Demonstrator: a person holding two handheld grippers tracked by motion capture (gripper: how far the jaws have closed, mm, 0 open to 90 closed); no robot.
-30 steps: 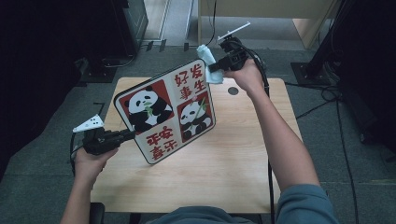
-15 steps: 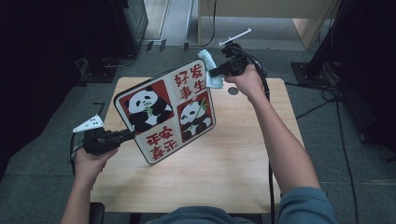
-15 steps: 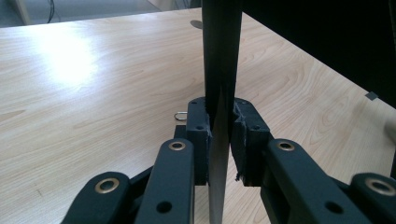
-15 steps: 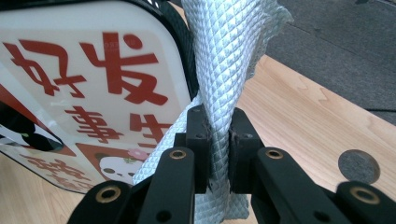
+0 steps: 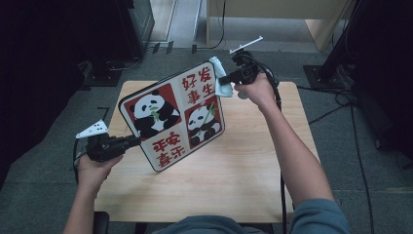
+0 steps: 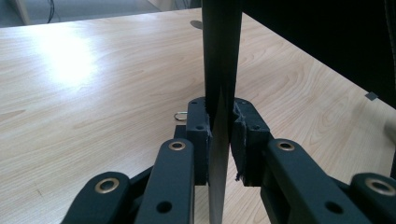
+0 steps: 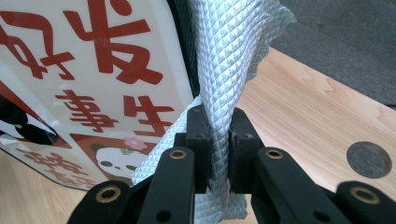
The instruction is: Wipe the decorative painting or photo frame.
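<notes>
A panda board [image 5: 173, 117] is held tilted above the wooden table [image 5: 234, 180], its printed face turned up toward the high camera — two panda panels and red characters are seen on it.

The left gripper [image 5: 130, 142] is clamped on the board's lower-left edge. In the left gripper view, the board's thin dark edge [image 6: 220, 70] is seen running straight up between the two jaws, which are pressed against it from both sides. The left hand [image 5: 95, 163] is seen just off the board's lower-left corner, at the table's left edge.

The right gripper [image 5: 225, 79] is placed at the board's upper-right corner. A pale blue-grey cloth [image 5: 221, 78] with a diamond weave is pinched between its jaws — in the right gripper view, the cloth [image 7: 224, 70] is seen bunched and squeezed tight by the pads, rising from them along the board's edge [image 7: 93, 79]. The cloth is laid against the board's top right corner; exact contact across the printed face cannot be told.

A round hole [image 7: 369, 160] in the tabletop is seen to the right of the board in the right gripper view.
</notes>
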